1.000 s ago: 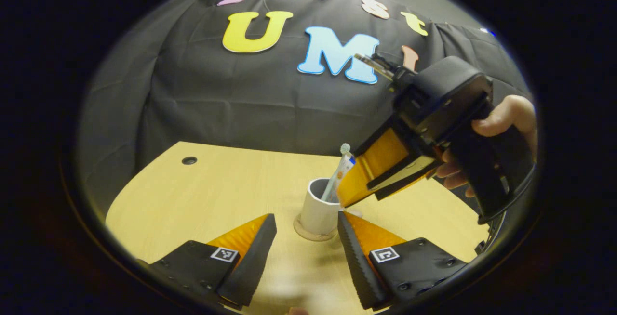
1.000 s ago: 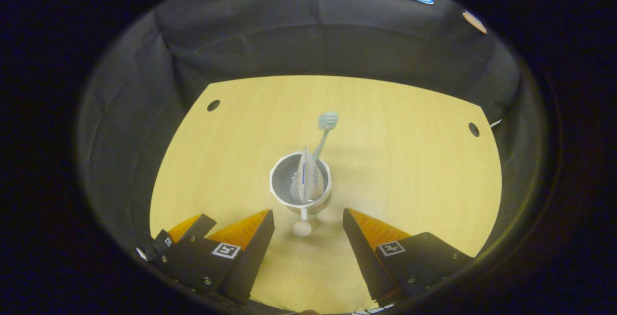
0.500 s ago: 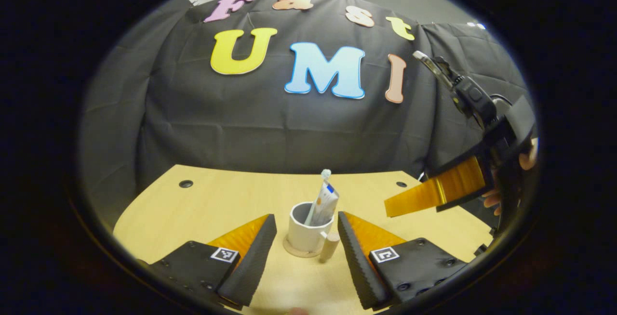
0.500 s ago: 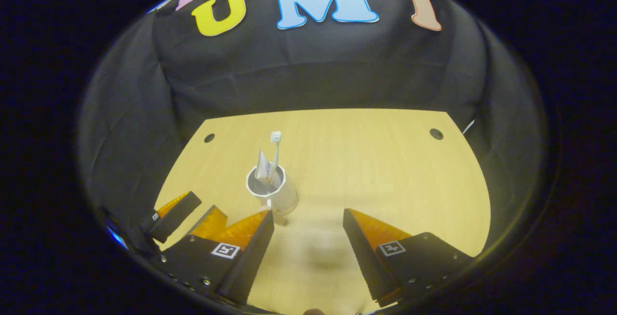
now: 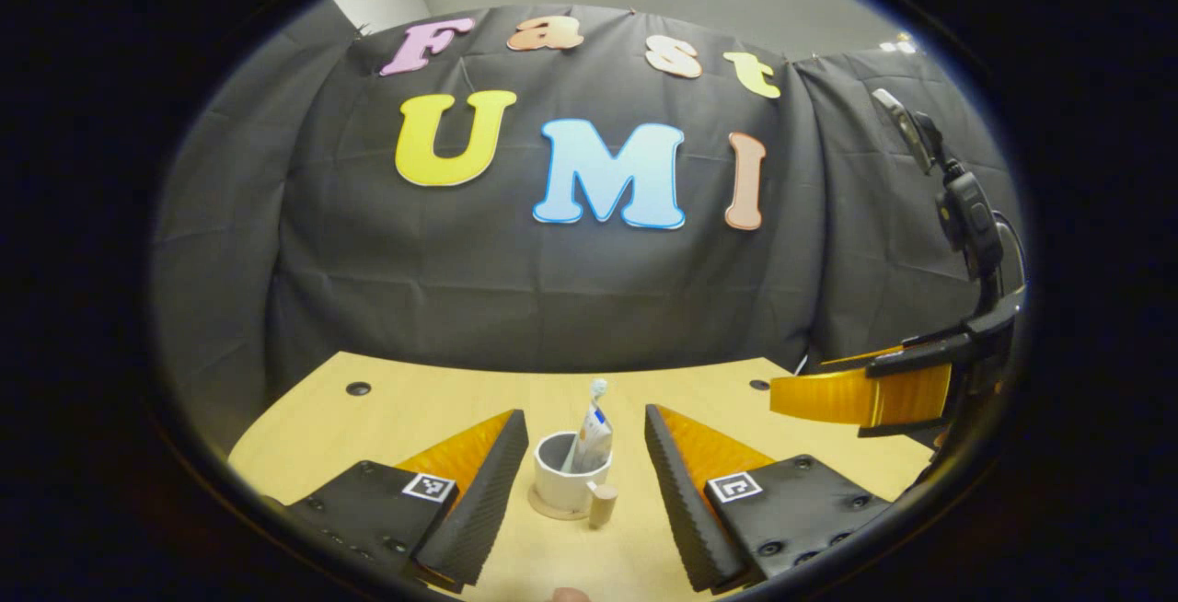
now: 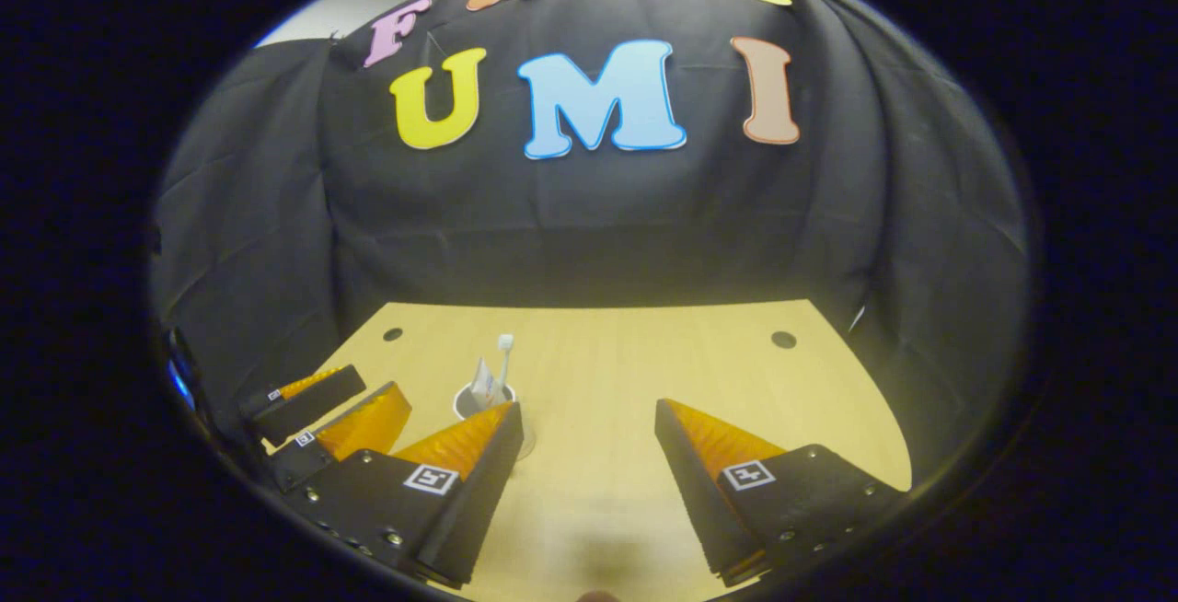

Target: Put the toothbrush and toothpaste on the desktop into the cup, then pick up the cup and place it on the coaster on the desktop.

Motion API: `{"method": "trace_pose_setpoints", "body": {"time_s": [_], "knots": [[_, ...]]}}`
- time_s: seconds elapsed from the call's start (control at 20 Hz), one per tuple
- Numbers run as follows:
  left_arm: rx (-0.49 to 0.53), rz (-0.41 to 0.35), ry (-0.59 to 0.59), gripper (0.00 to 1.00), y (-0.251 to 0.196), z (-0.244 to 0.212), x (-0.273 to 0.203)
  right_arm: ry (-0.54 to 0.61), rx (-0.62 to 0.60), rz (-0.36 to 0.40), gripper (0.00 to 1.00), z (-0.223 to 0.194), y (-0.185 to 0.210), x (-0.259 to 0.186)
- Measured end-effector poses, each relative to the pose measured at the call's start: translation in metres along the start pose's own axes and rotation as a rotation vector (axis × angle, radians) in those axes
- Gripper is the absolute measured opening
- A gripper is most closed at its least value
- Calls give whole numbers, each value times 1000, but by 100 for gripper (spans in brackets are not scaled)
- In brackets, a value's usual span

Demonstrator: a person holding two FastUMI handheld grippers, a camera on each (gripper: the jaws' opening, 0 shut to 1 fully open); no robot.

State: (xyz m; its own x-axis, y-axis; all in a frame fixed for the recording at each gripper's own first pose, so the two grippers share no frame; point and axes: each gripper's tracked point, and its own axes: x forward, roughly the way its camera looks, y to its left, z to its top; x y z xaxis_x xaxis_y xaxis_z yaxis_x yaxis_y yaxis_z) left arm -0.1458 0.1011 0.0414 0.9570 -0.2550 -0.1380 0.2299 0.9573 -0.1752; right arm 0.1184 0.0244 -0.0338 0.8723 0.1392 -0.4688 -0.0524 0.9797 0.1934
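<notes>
On the light wooden surface [image 5: 433, 399] the white cup [image 5: 561, 478] stands upright on the round coaster [image 5: 543, 508], its short wooden handle [image 5: 601, 503] turned toward the camera, and the toothbrush [image 5: 597, 392] and the toothpaste tube [image 5: 592, 441] lean inside it with their tops above the rim. In the left gripper view the left hand-held gripper [image 5: 584, 482] hangs wide apart, one finger on each side of the cup without touching it, and it holds nothing. The right hand-held gripper [image 6: 589, 459] is also spread wide and empty above the bare wood, with the cup partly hidden behind its left finger in the right gripper view.
</notes>
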Motion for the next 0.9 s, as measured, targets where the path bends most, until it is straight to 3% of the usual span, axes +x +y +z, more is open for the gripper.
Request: {"method": "trace_pose_setpoints", "body": {"time_s": [0.35,0.85,0.9], "knots": [[23,36,-90,84,-18,31,-19,-234,-61,-74,88,28,-29,-35],[29,100,-212,84,-40,46,-67,-439,-138,-172,88,52,-71,-76],[29,99,-221,79,-44,45,-69,-448,-147,-173,88,54,-72,-77]]}}
